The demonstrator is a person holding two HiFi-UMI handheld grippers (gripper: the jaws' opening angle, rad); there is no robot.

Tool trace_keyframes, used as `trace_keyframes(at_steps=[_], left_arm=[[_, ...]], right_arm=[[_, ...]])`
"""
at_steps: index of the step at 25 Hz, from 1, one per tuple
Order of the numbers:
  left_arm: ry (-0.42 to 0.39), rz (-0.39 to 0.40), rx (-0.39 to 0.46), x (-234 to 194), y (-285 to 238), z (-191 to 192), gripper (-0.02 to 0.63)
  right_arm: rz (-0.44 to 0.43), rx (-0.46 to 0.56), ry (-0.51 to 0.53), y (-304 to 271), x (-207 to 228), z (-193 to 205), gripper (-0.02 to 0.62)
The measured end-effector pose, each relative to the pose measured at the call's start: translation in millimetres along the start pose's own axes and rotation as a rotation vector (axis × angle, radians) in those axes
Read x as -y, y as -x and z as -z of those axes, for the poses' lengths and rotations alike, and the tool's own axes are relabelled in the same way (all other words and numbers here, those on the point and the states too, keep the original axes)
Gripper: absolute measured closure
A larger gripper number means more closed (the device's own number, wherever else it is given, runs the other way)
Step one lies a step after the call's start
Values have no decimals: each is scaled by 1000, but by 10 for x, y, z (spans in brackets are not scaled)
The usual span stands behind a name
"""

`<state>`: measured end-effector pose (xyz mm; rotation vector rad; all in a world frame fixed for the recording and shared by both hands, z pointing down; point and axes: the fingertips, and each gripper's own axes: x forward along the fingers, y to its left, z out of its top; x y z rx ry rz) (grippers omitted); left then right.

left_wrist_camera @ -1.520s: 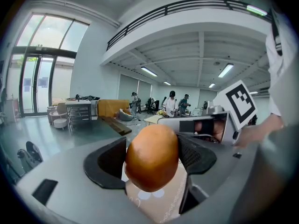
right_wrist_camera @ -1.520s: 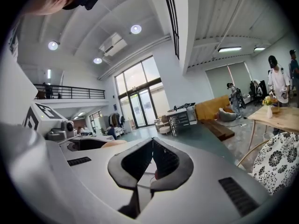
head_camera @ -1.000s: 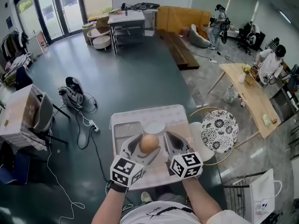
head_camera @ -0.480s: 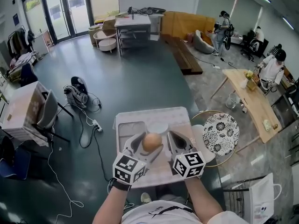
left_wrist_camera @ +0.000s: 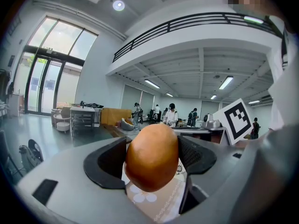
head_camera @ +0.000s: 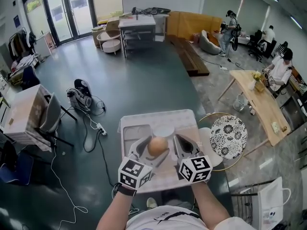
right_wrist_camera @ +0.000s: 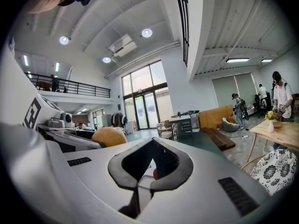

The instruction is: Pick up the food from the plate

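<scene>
A round orange-brown piece of food (head_camera: 157, 146) hangs above the table, and my left gripper (head_camera: 152, 151) is shut on it. In the left gripper view the food (left_wrist_camera: 152, 157) fills the gap between the two dark pads. A white plate (head_camera: 162, 130) lies just beyond it on the pale tray-like table top (head_camera: 128, 131). My right gripper (head_camera: 179, 146) hovers close to the right of the food, its jaws shut tip to tip (right_wrist_camera: 150, 171). A small red spot shows through the slit, and I cannot tell what it is. The food (right_wrist_camera: 108, 136) also shows at the left of the right gripper view.
A round black-and-white patterned stool (head_camera: 226, 134) and a white seat (head_camera: 207, 145) stand right of the table. Cables and a power strip (head_camera: 98, 127) lie on the floor at the left, near a chair (head_camera: 48, 119). A wooden table (head_camera: 259, 102) and several people are farther right.
Both grippers and the held food keep their pose above the table. Only the head view has drifted slightly.
</scene>
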<state>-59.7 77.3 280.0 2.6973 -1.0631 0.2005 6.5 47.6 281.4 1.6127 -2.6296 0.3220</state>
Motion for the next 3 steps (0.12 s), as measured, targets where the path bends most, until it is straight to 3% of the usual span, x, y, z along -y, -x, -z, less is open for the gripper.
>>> trace_keyframes(at_steps=[3], left_arm=[[0, -1, -3, 2, -31, 19, 262]], right_arm=[[5, -2, 2, 3, 32, 17, 581]])
